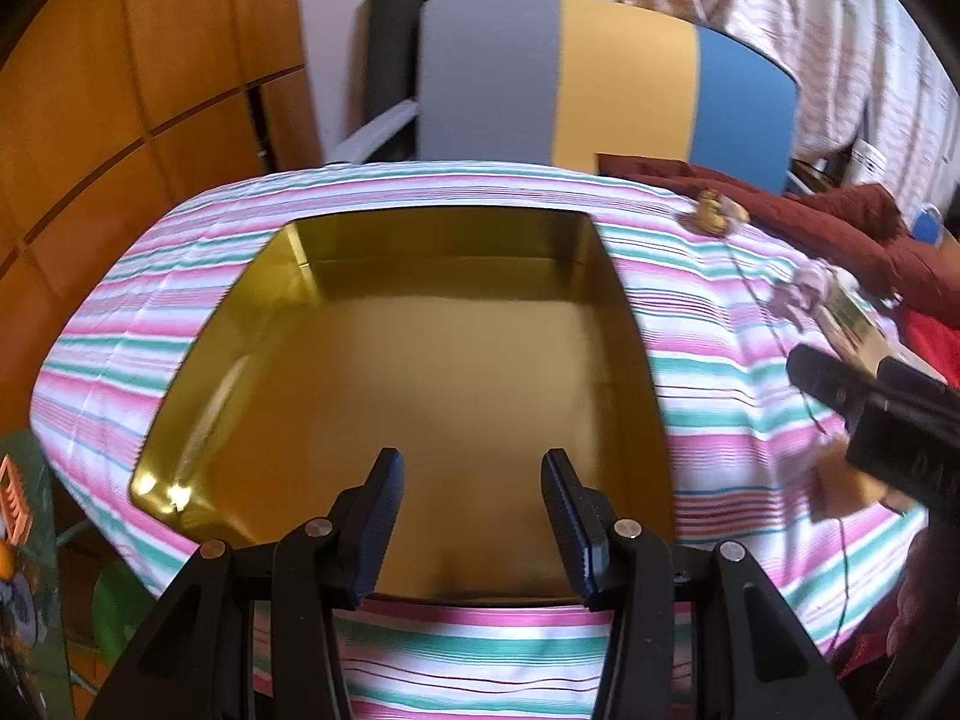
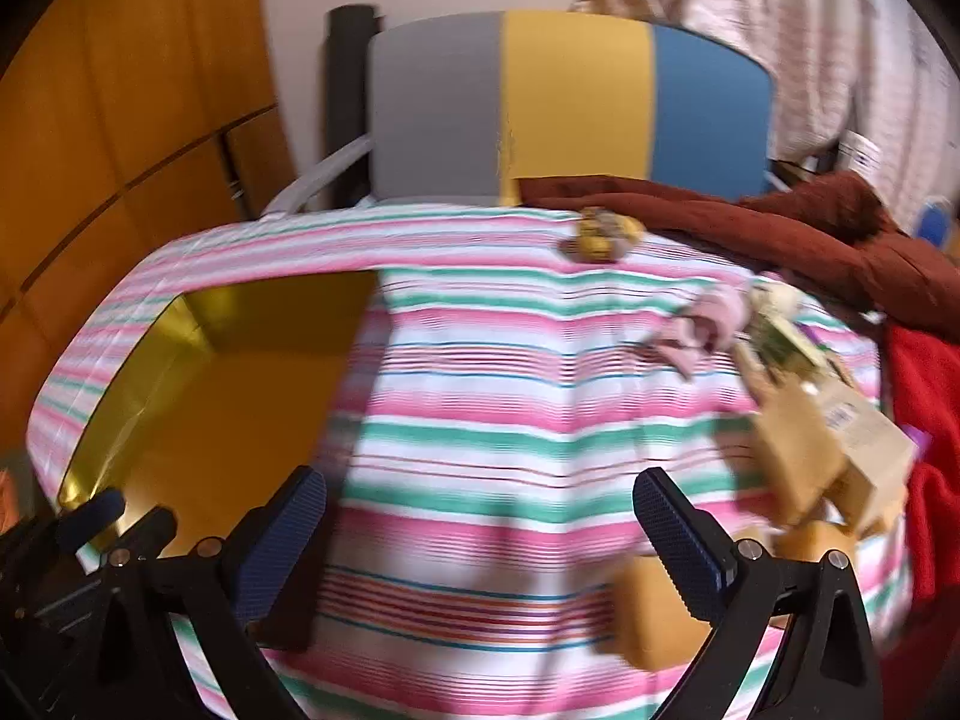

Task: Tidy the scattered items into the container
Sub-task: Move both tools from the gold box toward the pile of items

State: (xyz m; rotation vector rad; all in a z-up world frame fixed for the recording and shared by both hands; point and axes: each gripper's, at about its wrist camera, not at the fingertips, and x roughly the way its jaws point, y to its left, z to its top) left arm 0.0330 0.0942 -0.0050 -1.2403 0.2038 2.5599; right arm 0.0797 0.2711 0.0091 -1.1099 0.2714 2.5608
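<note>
An empty gold tin (image 1: pixel 372 276) sits on the striped tablecloth; it also shows at left in the right wrist view (image 2: pixel 198 312). My left gripper (image 1: pixel 474 480) is open and empty over the tin's near edge. My right gripper (image 2: pixel 480 522) is wide open and empty above the cloth, right of the tin; its fingers (image 1: pixel 840 381) show at right in the left wrist view. Scattered items lie at right: a wooden jointed figure (image 2: pixel 810 456), a tan block (image 2: pixel 654 618) by my right finger, a pink cloth bit (image 2: pixel 708 324), a pale flower bundle (image 2: pixel 780 318), and a small yellow-brown trinket (image 2: pixel 600 234).
A dark red cloth (image 2: pixel 810 222) and a bright red one (image 2: pixel 924 420) lie along the table's right side. A grey, yellow and blue chair back (image 2: pixel 540 102) stands behind the table. A wooden cabinet (image 1: pixel 120 120) is at left. A thin cord (image 1: pixel 774 324) crosses the cloth.
</note>
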